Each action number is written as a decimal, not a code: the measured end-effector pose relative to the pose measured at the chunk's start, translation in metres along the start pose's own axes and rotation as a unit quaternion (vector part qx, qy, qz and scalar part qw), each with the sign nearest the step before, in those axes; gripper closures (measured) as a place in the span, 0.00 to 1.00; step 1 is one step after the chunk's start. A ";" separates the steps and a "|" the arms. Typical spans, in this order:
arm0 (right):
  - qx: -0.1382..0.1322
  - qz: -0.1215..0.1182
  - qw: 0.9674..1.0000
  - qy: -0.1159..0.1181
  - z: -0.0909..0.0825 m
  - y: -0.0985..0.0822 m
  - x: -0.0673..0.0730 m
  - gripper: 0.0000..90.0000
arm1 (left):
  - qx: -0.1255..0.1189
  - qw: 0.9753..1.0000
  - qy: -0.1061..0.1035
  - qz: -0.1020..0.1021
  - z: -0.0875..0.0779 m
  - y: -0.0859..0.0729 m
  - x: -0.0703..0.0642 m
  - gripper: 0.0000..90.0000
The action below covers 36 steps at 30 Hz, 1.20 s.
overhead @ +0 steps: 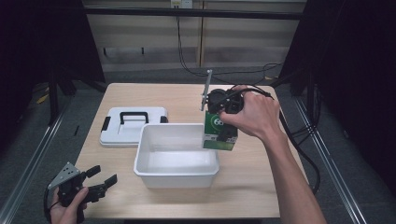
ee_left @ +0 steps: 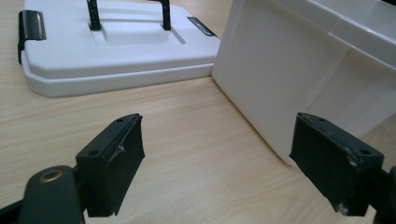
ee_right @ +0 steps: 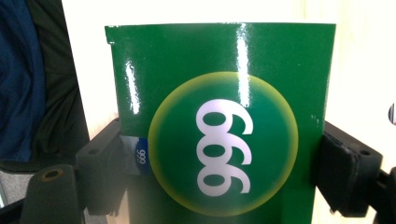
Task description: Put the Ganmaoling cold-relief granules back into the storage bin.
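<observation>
Now, right tool: clamped on the green box, jaws pressing its two sides.
Green box: upright, long axis vertical, held over the white bin's far-right corner.
Key relation: bin floor lies below and left of the box.
Left tool: gaping, empty, near-left on the tabletop.
Lid: flat, left of the bin.

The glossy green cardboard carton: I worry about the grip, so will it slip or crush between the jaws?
The glossy green cardboard carton looks slick, so it may slide. Its flat sides sit squarely between the right gripper jaws, which helps. No denting shows, suggesting it is fairly stiff.
</observation>
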State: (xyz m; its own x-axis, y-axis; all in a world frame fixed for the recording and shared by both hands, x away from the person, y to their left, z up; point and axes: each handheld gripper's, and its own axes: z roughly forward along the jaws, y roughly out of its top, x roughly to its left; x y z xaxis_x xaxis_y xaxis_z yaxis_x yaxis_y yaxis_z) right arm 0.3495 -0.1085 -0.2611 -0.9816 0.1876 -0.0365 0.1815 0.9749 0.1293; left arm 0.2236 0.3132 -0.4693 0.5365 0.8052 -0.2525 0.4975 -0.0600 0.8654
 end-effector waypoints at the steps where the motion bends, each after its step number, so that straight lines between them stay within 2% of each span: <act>1: 0.001 0.000 1.000 0.001 0.001 0.003 0.000 0.18 | 0.000 1.000 0.000 0.000 0.000 0.000 0.000 0.19; 9: 0.007 -0.020 1.000 0.015 0.016 0.022 -0.002 0.18 | 0.000 1.000 -0.001 0.002 0.000 0.000 0.000 0.19; 21: 0.011 -0.033 0.999 0.029 0.039 0.044 -0.002 0.18 | 0.001 1.000 -0.002 0.003 0.000 0.000 0.000 0.19; 24: 0.016 -0.041 0.999 0.031 0.047 0.048 -0.002 0.18 | 0.000 1.000 -0.004 0.002 -0.001 0.000 0.000 0.19; 30: 0.022 -0.037 0.998 0.040 0.066 0.049 -0.001 0.18 | 0.000 1.000 -0.004 0.003 -0.001 0.000 0.000 0.19; 33: 0.027 -0.043 0.998 0.039 0.074 0.050 -0.001 0.18 | -0.001 1.000 -0.004 0.003 -0.001 0.000 0.000 0.19; 36: 0.022 -0.042 0.998 0.043 0.081 0.050 -0.001 0.18 | -0.001 1.000 -0.004 0.003 -0.001 0.000 0.000 0.19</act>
State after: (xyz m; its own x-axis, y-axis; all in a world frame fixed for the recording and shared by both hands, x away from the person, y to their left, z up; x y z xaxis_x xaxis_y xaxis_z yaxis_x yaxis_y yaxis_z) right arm 0.3642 -0.0498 -0.3349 -0.9946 0.0956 0.0410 0.0988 0.9914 0.0859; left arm 0.2231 0.3138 -0.4686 0.5451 0.8001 -0.2504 0.4927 -0.0640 0.8678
